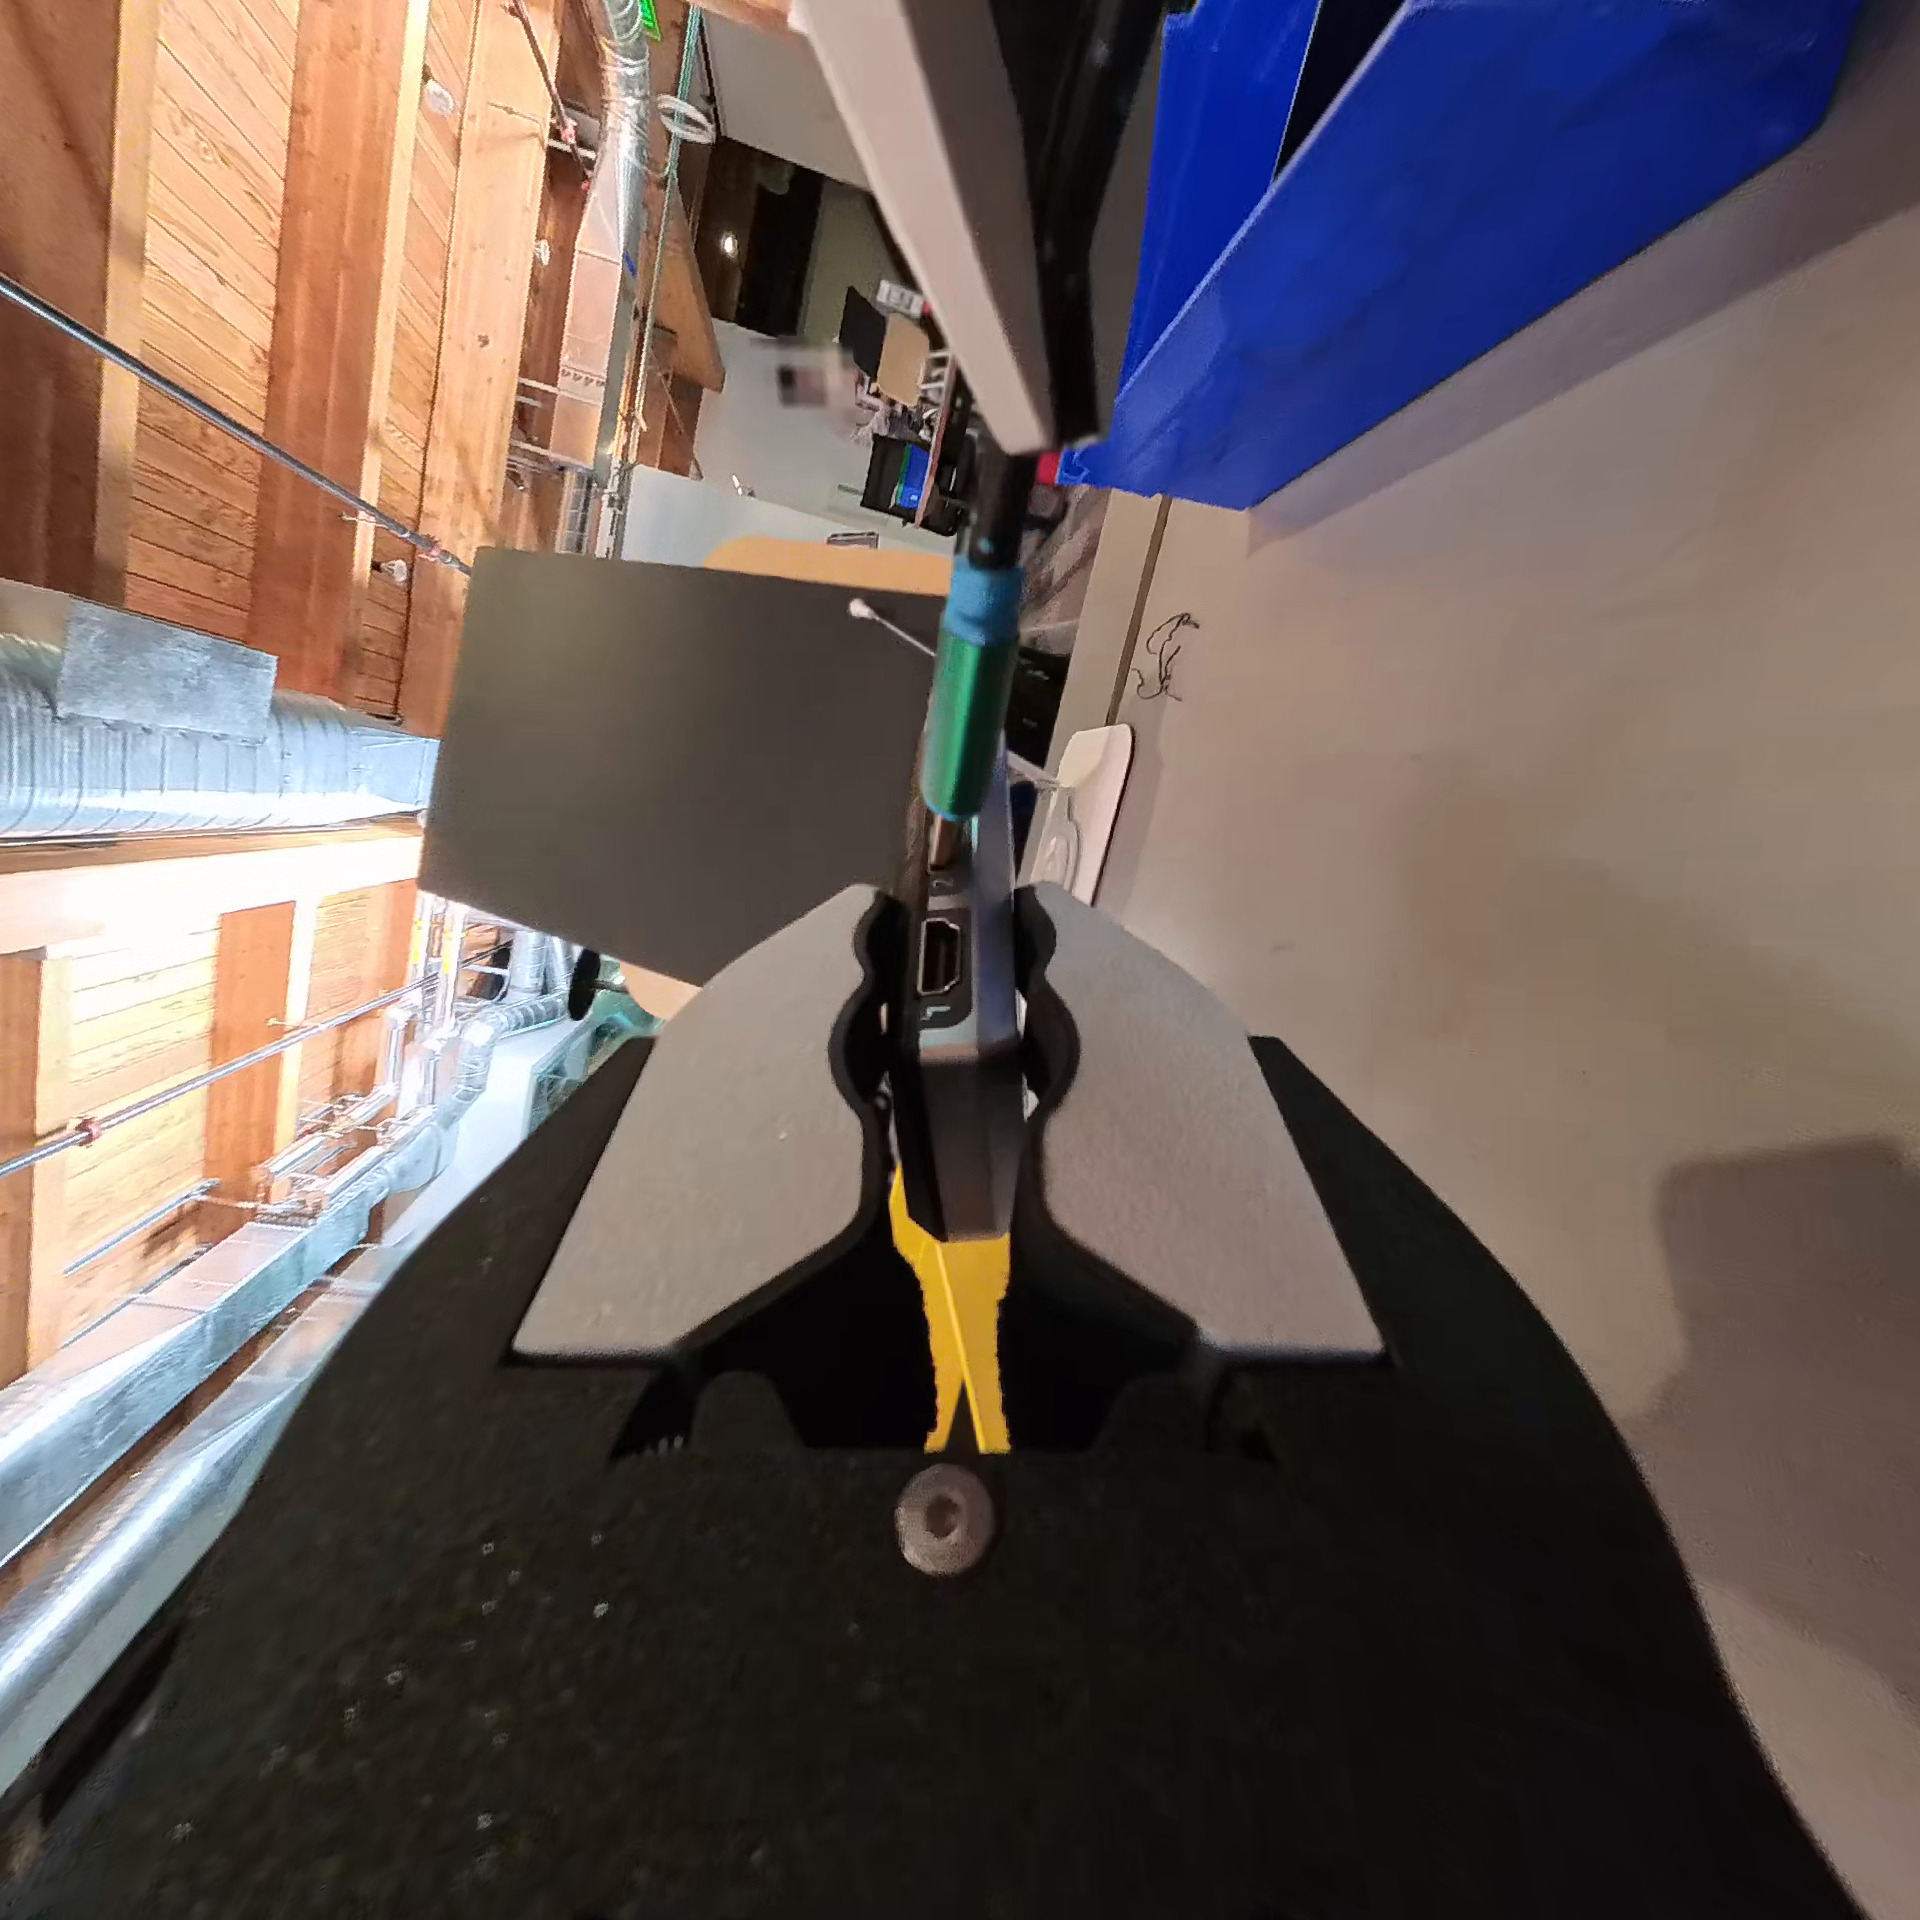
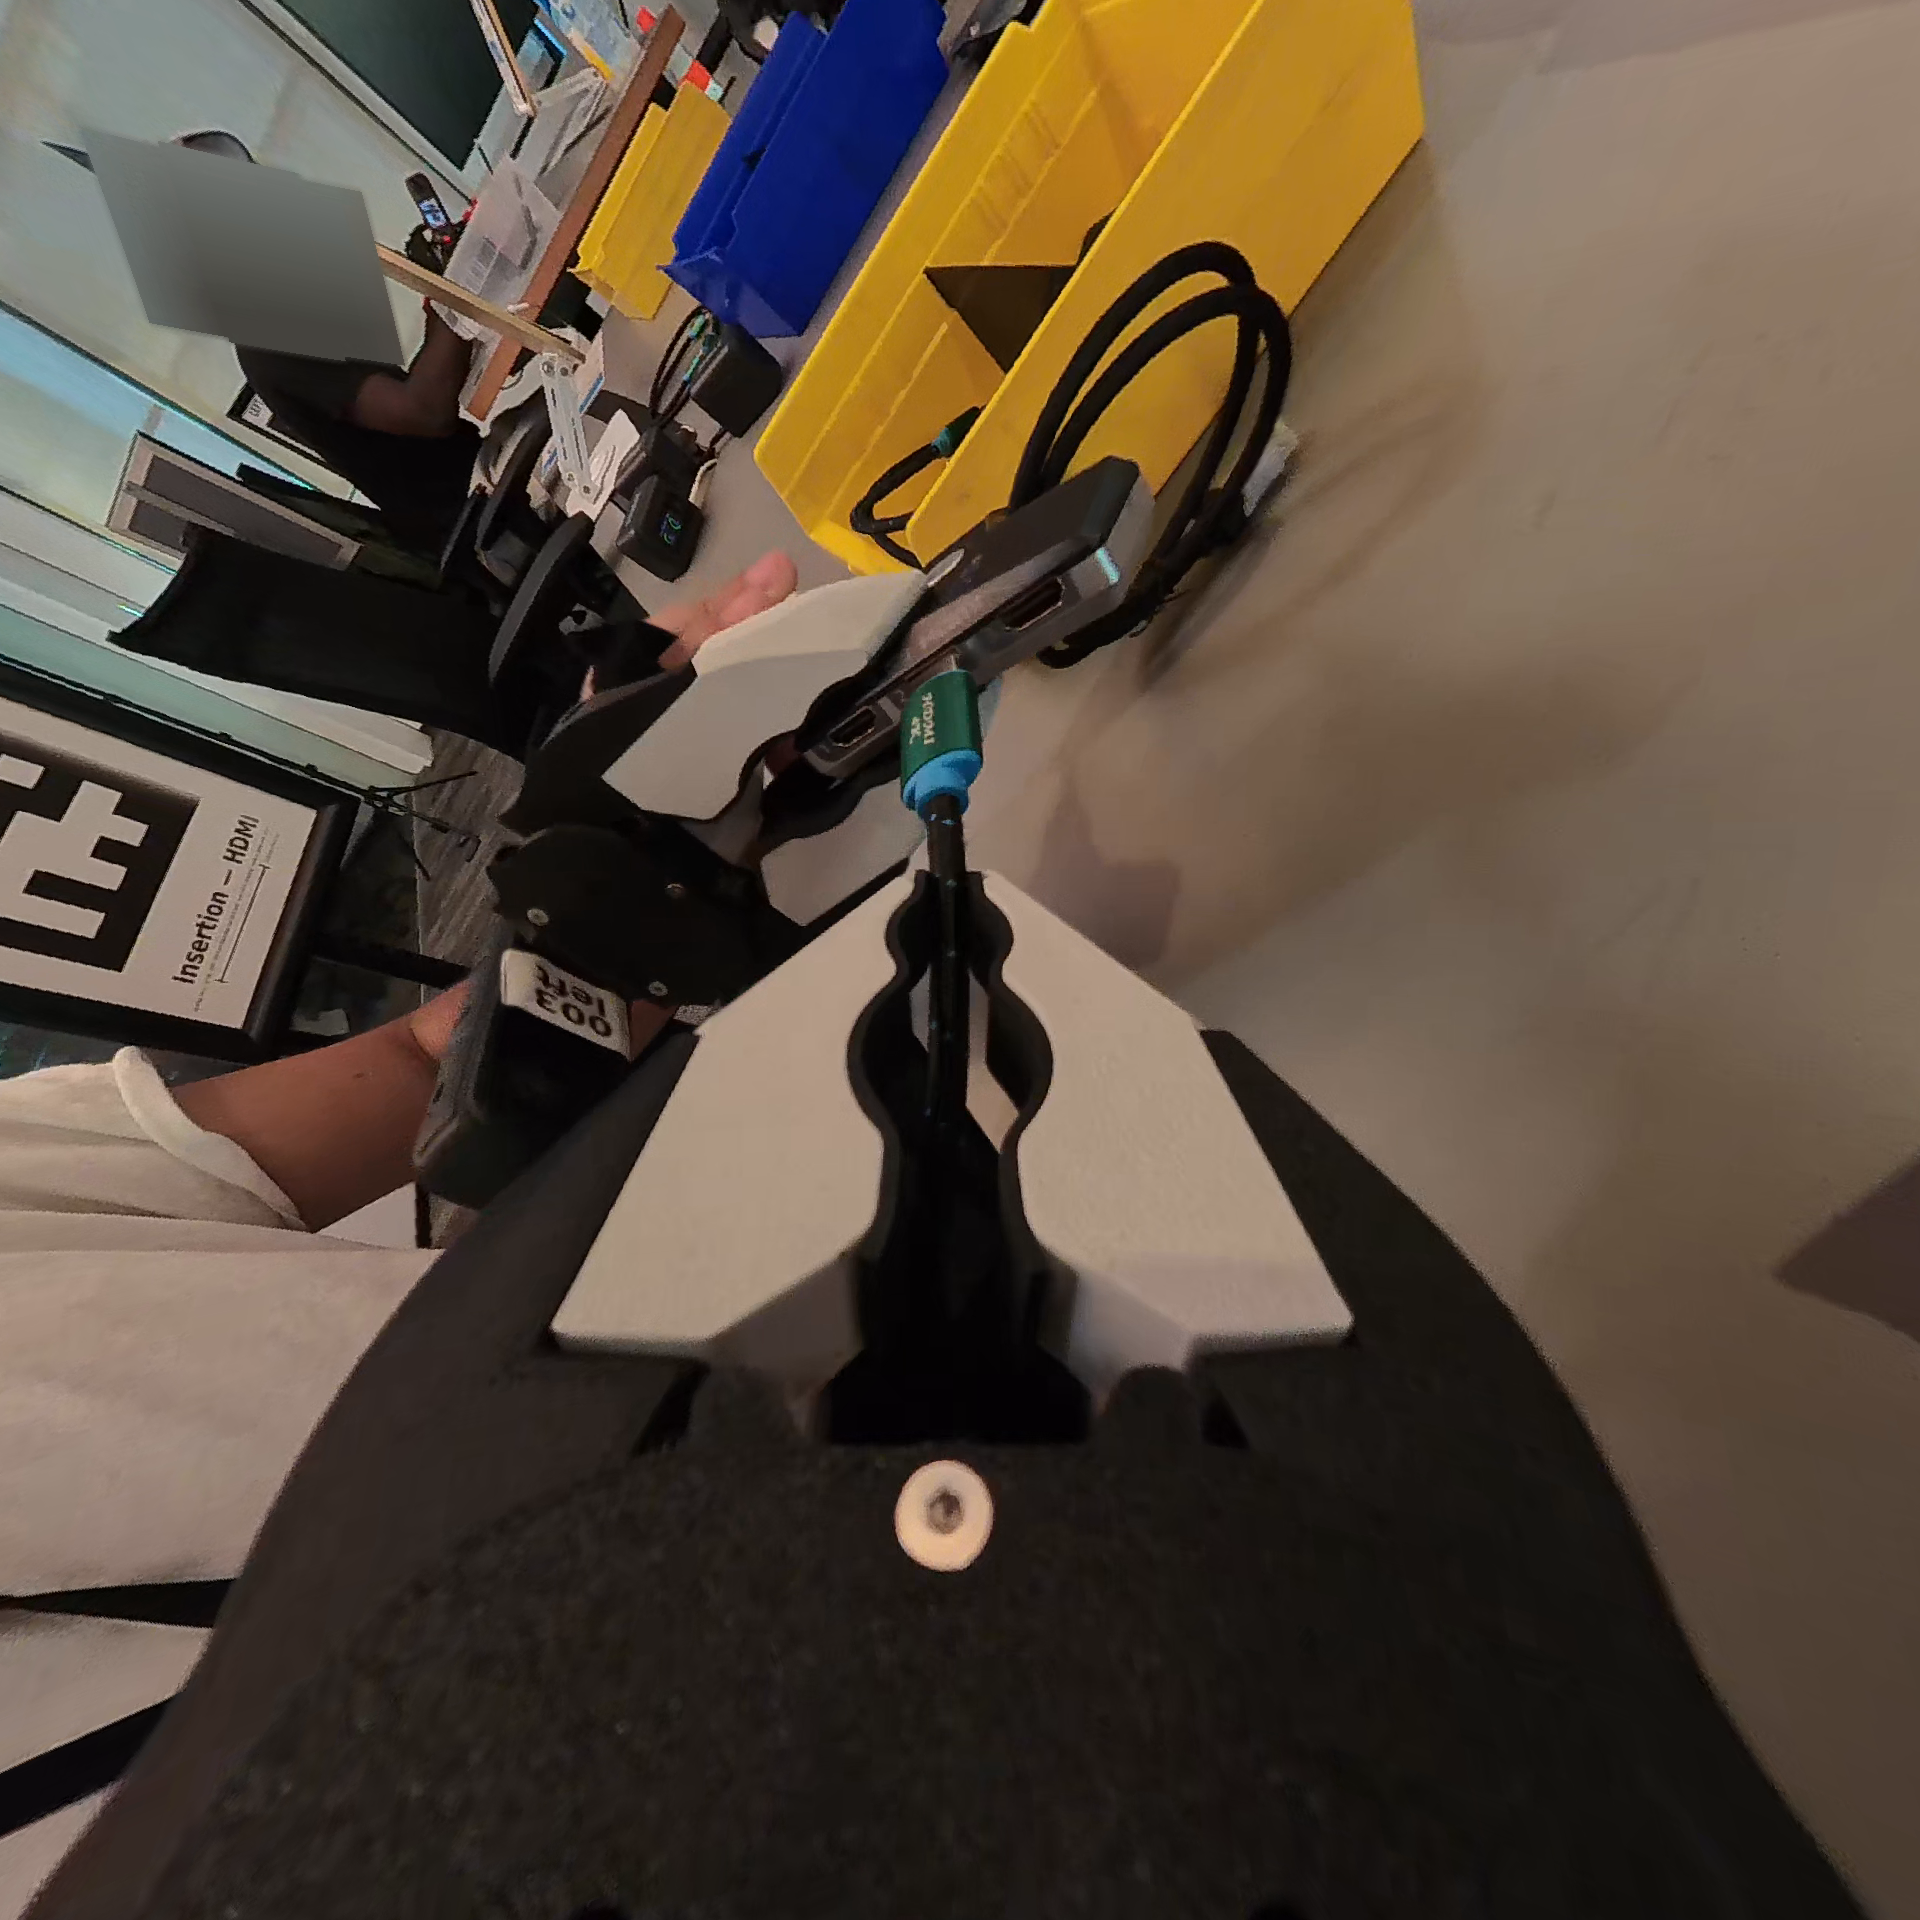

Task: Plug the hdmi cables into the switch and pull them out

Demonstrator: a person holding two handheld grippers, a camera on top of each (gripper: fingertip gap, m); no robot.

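1. Grey desk is carrying everything, with yellow bins and blue bins lining its far side, well apart from the work.
2. A black cable coil is lying beside the nearest yellow bin, just behind the switch; whether it is a second HDMI cable waiting its turn I cannot tell.
3. The left gripper is clamping the switch between nearly closed fingers and holding it up off the desk, port edge facing the other gripper.
4. The right gripper is pinching the braided cable a little way behind its plug, fingers closed tight around the cord.
5. The green plug is meeting one port of the switch; in the left wrist view a strip of bare metal tip is showing between the green shell and the switch, so I judge it partly seated at most.
6. The neighbouring port is sitting empty, and another open port is showing on the switch's end in the right wrist view.
7. Progress, as I judge it: one plug is at its port, either going in or coming out. Any remaining cable, and pulling everything clear, looks left to do.
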